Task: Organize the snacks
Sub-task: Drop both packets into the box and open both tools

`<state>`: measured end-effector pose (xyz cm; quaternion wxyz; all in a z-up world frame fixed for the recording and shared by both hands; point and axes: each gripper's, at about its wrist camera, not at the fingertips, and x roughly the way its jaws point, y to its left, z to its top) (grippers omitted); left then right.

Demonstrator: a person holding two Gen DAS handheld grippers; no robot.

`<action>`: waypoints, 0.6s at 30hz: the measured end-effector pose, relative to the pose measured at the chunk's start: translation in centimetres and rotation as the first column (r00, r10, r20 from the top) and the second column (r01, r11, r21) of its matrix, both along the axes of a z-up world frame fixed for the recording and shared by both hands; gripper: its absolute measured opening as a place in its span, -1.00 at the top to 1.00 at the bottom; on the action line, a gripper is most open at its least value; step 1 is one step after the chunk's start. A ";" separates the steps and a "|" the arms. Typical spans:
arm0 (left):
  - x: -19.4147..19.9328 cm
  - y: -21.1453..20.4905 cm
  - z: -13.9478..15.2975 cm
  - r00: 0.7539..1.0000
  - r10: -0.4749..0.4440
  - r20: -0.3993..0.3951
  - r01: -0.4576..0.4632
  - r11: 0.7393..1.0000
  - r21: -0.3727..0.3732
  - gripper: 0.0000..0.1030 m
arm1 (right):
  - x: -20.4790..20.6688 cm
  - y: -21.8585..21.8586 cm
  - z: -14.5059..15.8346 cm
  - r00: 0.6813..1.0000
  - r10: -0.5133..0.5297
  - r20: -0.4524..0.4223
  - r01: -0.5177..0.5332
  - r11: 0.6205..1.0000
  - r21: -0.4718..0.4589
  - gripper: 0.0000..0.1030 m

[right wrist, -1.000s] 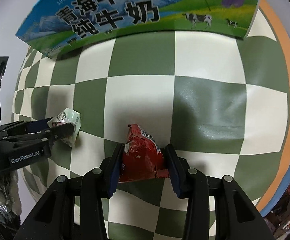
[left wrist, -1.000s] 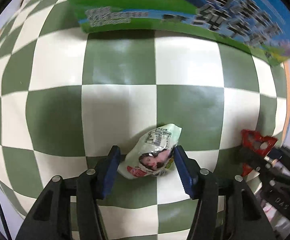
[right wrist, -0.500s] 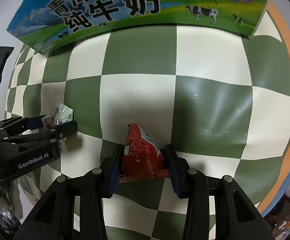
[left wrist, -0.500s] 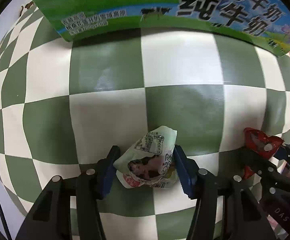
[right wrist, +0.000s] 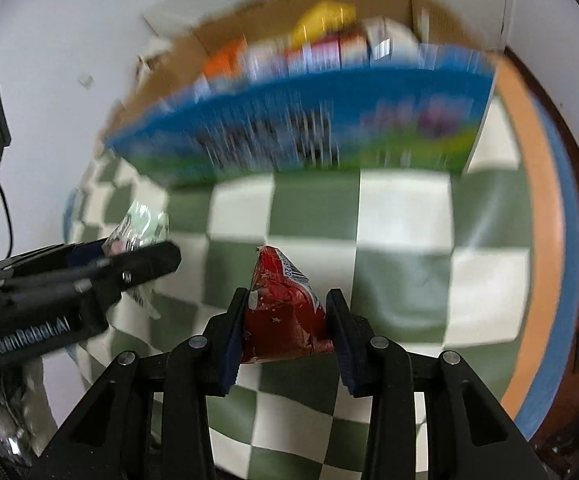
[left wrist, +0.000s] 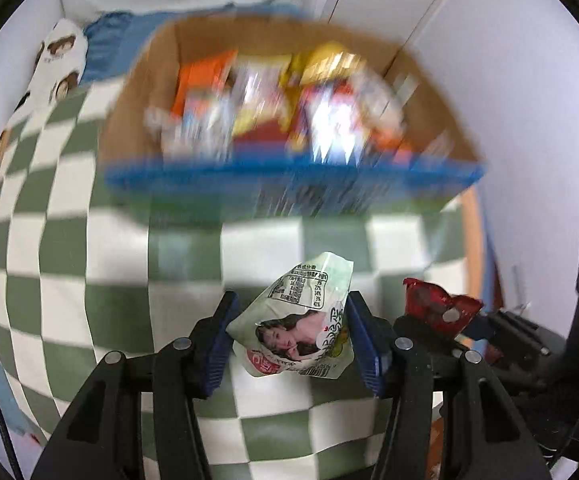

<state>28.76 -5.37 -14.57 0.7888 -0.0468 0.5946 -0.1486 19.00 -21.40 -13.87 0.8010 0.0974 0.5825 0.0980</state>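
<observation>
Gripping a pale green snack packet (left wrist: 301, 320) in the left gripper (left wrist: 291, 340) jaws, right gripper (right wrist: 285, 328) jaws clamping a red snack packet (right wrist: 285, 316), carton (left wrist: 289, 176) contents blurred beyond telling.

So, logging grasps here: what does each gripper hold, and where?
Left gripper: pale green snack packet, pinched across its sides. Right gripper: red snack packet, likewise.

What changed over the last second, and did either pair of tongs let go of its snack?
Both tongs rose and tilted up from the checkered cloth, so the open snack box, seen before only as its printed side, now shows its contents. Neither let go: left tongs grip the pale green packet, right tongs the red packet.
</observation>
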 end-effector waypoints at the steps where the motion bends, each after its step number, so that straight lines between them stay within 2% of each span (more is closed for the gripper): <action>1: 0.7 0.0 1.4 1.000 0.001 0.015 -0.001 1.000 -0.016 0.01 | 0.6 -0.6 1.9 0.999 -0.006 0.036 0.005 1.000 0.012 0.20; 3: 2.3 -1.1 3.7 0.999 -0.002 0.045 0.003 1.000 -0.031 0.00 | 1.6 -1.5 4.5 0.996 -0.016 0.086 0.014 1.000 0.023 0.20; 6: 5.0 -2.1 4.6 0.997 0.002 0.079 0.000 0.999 -0.034 0.00 | 4.2 -2.2 8.0 0.987 -0.034 0.158 0.029 0.999 0.034 0.20; 10: 10.2 -2.0 6.4 0.995 0.006 0.096 -0.006 1.000 0.000 0.00 | 8.4 -2.8 9.9 0.979 -0.041 0.199 0.040 0.999 0.008 0.20; 12: 12.3 -2.1 5.9 0.997 0.013 0.080 -0.015 1.000 0.022 0.00 | 10.7 -3.2 9.9 0.980 -0.043 0.193 0.044 0.999 -0.002 0.19; 18: 18.9 -1.5 0.9 0.998 0.033 -0.056 -0.029 0.997 0.074 -0.01 | 18.9 -4.0 7.2 0.995 -0.044 0.091 0.048 0.998 -0.039 0.19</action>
